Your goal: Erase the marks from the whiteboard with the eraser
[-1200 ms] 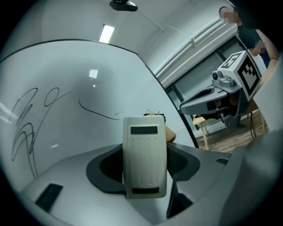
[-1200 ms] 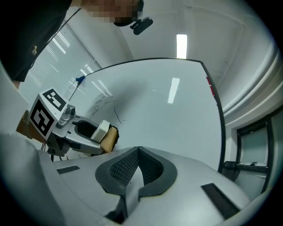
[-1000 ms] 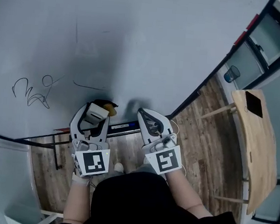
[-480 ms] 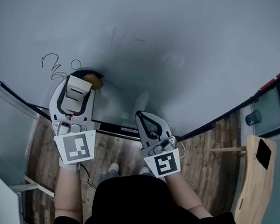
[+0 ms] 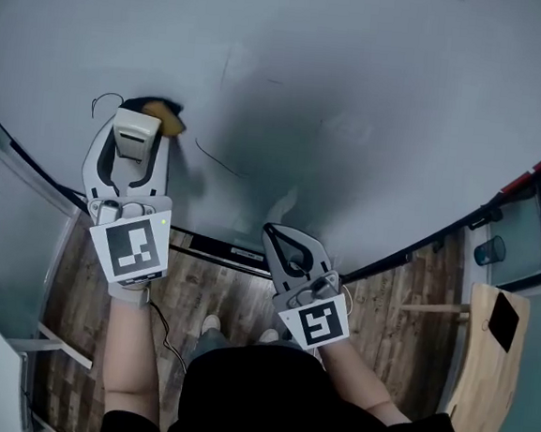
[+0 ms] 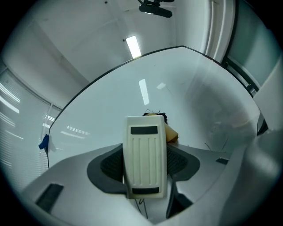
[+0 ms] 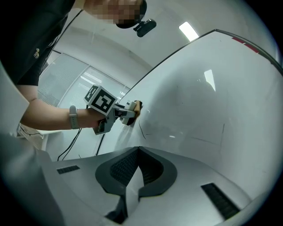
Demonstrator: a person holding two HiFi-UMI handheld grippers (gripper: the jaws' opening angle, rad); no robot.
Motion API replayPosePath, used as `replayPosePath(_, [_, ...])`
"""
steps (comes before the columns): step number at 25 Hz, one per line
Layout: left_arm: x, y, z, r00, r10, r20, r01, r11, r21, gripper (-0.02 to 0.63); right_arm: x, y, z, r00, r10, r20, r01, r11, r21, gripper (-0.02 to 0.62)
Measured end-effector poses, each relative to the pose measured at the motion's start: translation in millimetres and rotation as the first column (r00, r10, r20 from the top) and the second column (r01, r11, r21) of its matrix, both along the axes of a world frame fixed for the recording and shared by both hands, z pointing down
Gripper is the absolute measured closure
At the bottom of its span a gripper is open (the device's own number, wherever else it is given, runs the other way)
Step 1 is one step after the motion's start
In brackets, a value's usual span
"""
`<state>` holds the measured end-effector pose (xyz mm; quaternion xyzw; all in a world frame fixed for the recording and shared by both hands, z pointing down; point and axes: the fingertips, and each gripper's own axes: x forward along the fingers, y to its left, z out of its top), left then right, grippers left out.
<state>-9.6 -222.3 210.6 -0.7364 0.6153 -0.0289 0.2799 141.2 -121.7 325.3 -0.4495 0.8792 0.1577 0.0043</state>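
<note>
Your left gripper (image 5: 134, 140) has its fingers clamped on the eraser (image 5: 160, 116), flat against the whiteboard (image 5: 376, 88). The curved line (image 5: 215, 158) lies just right of it. Your right gripper (image 5: 280, 232) idles nearer you, fingers together.

Left claw (image 5: 137, 131), frame left: white-grey shell, dark ribbed pads, black-and-white left marker cube (image 5: 128, 250) at rear. Right claw (image 5: 271, 231), frame centre: same build, right marker cube (image 5: 316, 324). Thin black cable (image 5: 160, 321) under left cube. Black short-sleeved top (image 5: 264, 398), bottom centre. Grey wristband (image 7: 73, 116).
</note>
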Motion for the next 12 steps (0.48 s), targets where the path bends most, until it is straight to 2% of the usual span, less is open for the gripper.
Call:
replayPosePath(2, [6,1,6,1.000,0.008,0.020,-0.008,1.000,-0.012,0.344,4,3,2,1.000,0.000,-0.008,0.000,1.000,-0.004,0.569])
replayPosePath(3, [10,3,7,1.000,0.011,0.007,-0.011,1.000,-0.008,0.345,6,4,4,1.000,0.001,-0.010,-0.001,1.000,-0.007,0.569])
replayPosePath(8, [39,14,29,0.991,0.070,-0.113,-0.072,0.997,-0.010,0.345,16,15,13,1.000,-0.002,-0.014,0.001,1.000,-0.024,0.569])
replayPosePath(12, [68,21,65,0.990,0.105,-0.093,-0.111,0.992,-0.065,0.347,28,23,25,0.999,-0.001,-0.034,0.000,0.999,-0.046,0.569])
